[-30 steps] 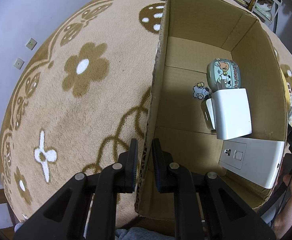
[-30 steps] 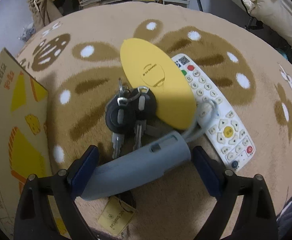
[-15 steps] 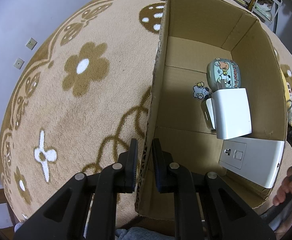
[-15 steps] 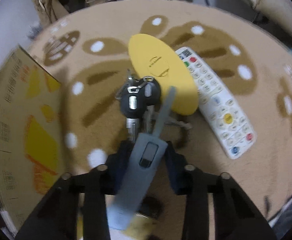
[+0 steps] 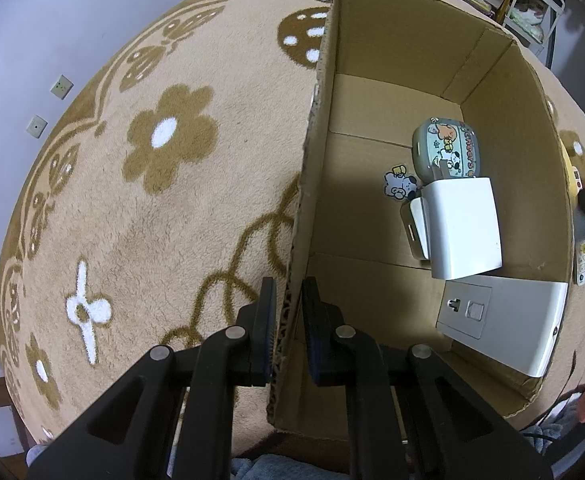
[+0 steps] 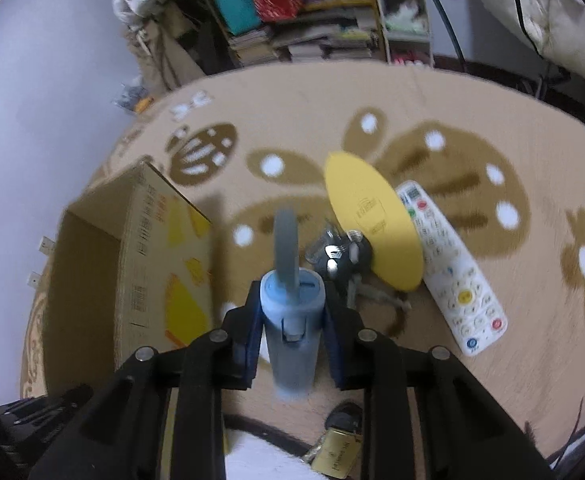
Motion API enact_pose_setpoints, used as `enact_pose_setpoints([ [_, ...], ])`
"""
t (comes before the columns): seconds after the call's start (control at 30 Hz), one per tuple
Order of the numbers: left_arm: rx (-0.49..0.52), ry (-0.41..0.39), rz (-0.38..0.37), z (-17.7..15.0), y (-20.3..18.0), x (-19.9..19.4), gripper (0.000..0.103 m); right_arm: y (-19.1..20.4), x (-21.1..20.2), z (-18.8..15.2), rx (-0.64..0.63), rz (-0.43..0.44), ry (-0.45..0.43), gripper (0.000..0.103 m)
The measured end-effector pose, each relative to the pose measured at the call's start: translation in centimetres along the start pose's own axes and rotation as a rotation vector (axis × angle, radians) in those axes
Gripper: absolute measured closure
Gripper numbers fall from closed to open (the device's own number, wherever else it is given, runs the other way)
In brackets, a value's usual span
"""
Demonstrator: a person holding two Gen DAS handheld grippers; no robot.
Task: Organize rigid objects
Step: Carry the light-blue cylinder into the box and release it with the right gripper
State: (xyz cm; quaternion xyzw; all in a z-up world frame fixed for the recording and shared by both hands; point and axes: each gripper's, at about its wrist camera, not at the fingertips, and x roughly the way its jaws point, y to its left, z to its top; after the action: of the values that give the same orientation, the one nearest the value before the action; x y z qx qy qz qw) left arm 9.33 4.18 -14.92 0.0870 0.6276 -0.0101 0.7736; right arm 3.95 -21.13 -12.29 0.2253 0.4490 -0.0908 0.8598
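My right gripper (image 6: pixel 291 332) is shut on a grey-blue cylinder with a strap loop (image 6: pixel 290 320), lifted above the carpet and pointing away from me. Under it lie black keys (image 6: pixel 338 258), a yellow oval disc (image 6: pixel 372 224) and a white remote (image 6: pixel 450 270). The cardboard box (image 6: pixel 148 264) stands to its left. My left gripper (image 5: pixel 289 334) is shut on the near left wall of the cardboard box (image 5: pixel 312 152). Inside lie a cartoon-printed case (image 5: pixel 446 154), a white block (image 5: pixel 462 226) and a white socket panel (image 5: pixel 500 320).
A tan flower-patterned carpet (image 5: pixel 140 208) covers the floor. A brass tag (image 6: pixel 338 452) lies near my right gripper. Shelves with books and bins (image 6: pixel 292 20) stand at the far wall. A cartoon sticker (image 5: pixel 400 184) lies on the box floor.
My right gripper closed on the grey-blue cylinder and lifted it off the carpet, turning it end-on. The view pulled back and tilted up. The left gripper has not moved.
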Motion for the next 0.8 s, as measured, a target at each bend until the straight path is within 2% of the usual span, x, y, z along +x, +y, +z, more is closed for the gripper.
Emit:
enact_pose_setpoints([
  [0.27,-0.005,0.002,-0.002,0.1,0.1,0.1,0.091,2.3,-3.8,1.8,-0.042,0.057,-0.147,0.074],
  [0.53,-0.005,0.002,-0.002,0.0,0.0,0.1,0.091,5.5,-8.3,2.3,-0.095,0.204,-0.296,0.074],
  [0.63,-0.006,0.002,-0.001,0.0,0.0,0.1,0.091,7.3,-8.9,1.9,-0.140,0.249,-0.317,0.074],
  [0.8,-0.009,0.001,0.002,0.0,0.0,0.2,0.091,9.6,-7.8,1.0,-0.205,0.297,-0.288,0.074],
])
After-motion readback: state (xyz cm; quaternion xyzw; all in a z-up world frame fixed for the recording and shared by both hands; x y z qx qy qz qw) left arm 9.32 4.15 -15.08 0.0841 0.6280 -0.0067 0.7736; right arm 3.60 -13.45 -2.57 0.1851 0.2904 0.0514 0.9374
